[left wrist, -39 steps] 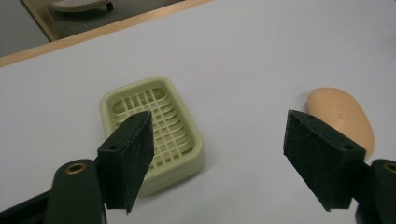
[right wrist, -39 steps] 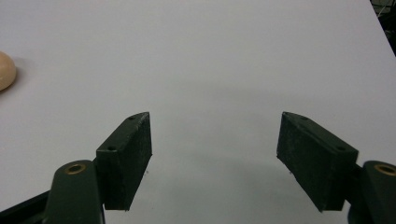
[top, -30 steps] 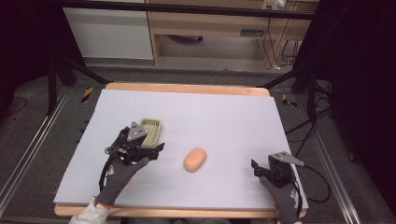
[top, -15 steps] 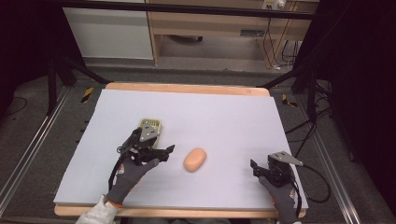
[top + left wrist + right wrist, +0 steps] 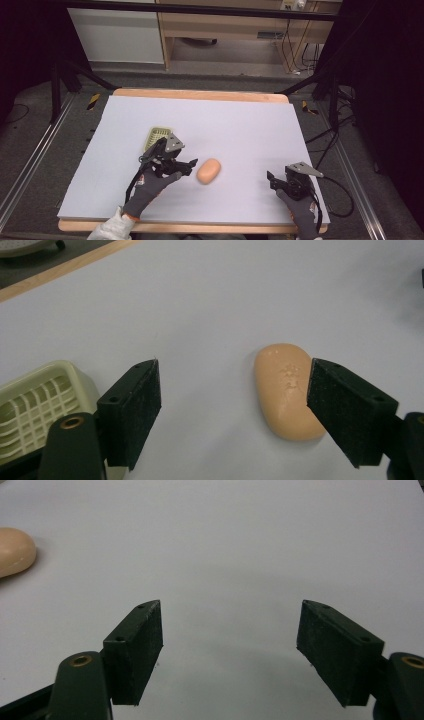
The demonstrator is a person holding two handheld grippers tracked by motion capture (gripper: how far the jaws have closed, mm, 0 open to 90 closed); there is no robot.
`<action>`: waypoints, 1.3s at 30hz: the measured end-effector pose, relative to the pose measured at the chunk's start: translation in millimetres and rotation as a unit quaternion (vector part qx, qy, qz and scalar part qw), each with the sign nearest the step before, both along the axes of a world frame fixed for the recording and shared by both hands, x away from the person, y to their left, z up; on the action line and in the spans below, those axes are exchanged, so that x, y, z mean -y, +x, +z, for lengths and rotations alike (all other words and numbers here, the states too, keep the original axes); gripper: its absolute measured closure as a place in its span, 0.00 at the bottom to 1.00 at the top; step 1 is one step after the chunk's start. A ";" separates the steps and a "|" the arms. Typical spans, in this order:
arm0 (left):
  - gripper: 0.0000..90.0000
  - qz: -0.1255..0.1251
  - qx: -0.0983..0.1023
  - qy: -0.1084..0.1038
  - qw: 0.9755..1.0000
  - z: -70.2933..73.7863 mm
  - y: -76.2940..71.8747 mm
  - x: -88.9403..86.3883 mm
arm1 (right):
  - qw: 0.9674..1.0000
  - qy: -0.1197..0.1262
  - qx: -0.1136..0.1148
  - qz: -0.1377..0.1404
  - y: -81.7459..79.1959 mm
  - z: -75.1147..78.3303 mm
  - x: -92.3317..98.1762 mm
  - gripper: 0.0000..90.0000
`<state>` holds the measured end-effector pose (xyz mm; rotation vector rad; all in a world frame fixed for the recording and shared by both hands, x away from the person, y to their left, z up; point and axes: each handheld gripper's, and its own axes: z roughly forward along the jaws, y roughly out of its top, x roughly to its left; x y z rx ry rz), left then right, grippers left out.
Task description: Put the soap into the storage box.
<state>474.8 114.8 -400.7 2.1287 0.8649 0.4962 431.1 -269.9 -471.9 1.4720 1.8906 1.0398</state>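
White tabletop (image 5: 240,125): soap bar (image 5: 209,171) lies loose at 3 o'clock of left gripper (image 5: 186,165), jaws apart, not yet gripped; soap dish (image 5: 158,136) at its 11, empty; right gripper (image 5: 271,180) spread, idle w/ nothing held.

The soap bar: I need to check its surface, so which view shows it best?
The left gripper view: the soap bar lies close and nearly whole, its embossed top visible. The high view shows it small and blurred; the right gripper view catches one end at the frame edge.

Grey gloves, white cuff, black tongs (image 5: 187,165)
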 end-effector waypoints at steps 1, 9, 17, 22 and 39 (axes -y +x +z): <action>0.23 -0.001 -0.002 0.000 1.000 -1.0 0.4 2.5 | 1.000 0.001 -0.001 0.001 -0.1 0.2 -0.4 0.30; 0.21 -0.010 -0.017 0.015 1.000 -6.6 4.4 18.9 | 1.000 0.000 -0.003 0.009 1.2 0.9 -2.3 0.31; 0.21 -0.017 -0.027 0.030 0.999 -15.6 6.0 36.2 | 1.000 -0.007 -0.005 0.012 2.2 0.5 -4.9 0.31; 0.21 -0.021 -0.035 0.044 0.998 -21.7 7.8 46.1 | 1.000 -0.006 -0.003 0.015 2.2 1.0 -6.1 0.32; 0.20 -0.032 -0.060 0.072 0.995 -43.2 13.4 70.6 | 1.000 -0.005 -0.010 0.026 2.7 1.1 -7.7 0.35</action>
